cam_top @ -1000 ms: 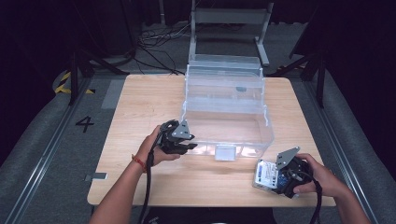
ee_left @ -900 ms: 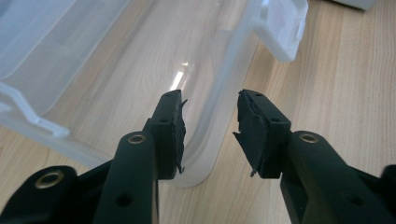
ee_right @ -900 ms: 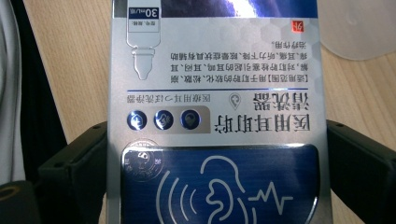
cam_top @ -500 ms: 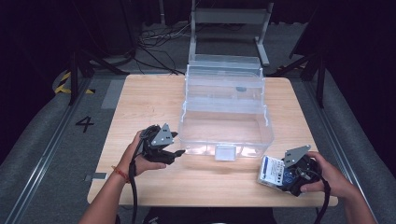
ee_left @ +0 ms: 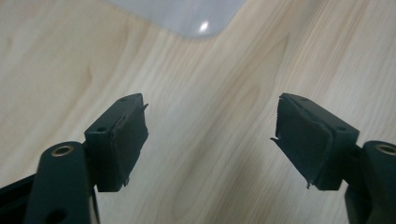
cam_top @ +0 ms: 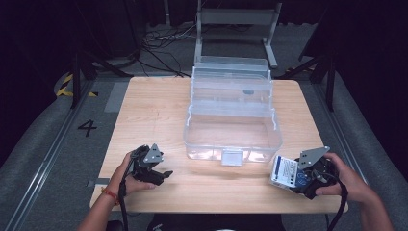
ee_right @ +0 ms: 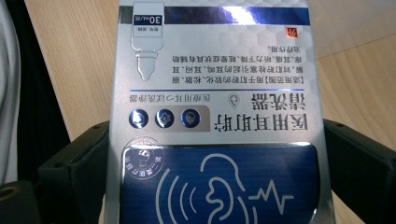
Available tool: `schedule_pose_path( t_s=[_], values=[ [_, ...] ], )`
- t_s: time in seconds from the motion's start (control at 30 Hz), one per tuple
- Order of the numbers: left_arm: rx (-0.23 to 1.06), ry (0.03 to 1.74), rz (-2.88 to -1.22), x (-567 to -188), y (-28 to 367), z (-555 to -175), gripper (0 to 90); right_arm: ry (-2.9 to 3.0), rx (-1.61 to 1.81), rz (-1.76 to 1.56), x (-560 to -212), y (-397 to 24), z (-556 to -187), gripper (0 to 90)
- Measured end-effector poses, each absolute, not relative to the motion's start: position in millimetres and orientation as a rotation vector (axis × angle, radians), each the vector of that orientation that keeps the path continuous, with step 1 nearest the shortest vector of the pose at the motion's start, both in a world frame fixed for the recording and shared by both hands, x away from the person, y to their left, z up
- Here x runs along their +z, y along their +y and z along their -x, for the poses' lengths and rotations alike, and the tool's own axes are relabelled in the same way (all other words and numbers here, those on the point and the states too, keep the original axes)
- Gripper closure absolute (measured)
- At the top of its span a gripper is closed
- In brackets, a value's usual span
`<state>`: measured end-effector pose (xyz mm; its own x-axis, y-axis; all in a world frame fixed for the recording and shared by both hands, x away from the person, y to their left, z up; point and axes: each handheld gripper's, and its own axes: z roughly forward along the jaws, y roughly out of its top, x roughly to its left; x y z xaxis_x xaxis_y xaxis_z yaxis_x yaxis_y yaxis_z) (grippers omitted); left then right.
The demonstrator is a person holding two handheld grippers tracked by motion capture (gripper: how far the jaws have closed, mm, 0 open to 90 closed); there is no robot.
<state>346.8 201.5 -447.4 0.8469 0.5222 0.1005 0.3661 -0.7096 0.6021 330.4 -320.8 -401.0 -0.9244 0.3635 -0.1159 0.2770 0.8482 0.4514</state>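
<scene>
The right gripper (cam_top: 308, 185) sits at the near right corner of the wooden desk (cam_top: 154, 110), carried by the person's right hand (cam_top: 344, 180). Its jaws are clamped on a small silver-and-blue carton (cam_top: 287, 172), one jaw against each long side. In the right gripper view the carton (ee_right: 217, 107) stands between the two black jaws with its printed face toward the camera; the print shows a dropper bottle outline, three round icons and an ear symbol on a dark blue panel. In the high view the carton lies just in front of the clear plastic box (cam_top: 233, 127), off that box's near right corner and apart from it. The clear plastic box stands at the middle of the desk with its lid raised at the far side and its latch tab facing the person. The left gripper (cam_top: 161, 175) is at the near left of the desk, well apart from the carton, held in the left hand (cam_top: 126, 174). Its jaws have just been opening and now stand wide apart with nothing between them. In the left gripper view the pads (ee_left: 128, 140) frame bare wood, and one rounded corner of the clear plastic box (ee_left: 187, 16) shows at the top edge.
</scene>
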Motion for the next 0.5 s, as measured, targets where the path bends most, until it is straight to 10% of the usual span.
schedule_pose_path(
  t_s=[0.5],
  values=[
    [0.266, 0.715, -2.387, -473.9, 211.5, -349.2, 16.4, 2.731, 0.681, -0.487, -353.6, -330.7, -335.5, 5.4]
  ],
)
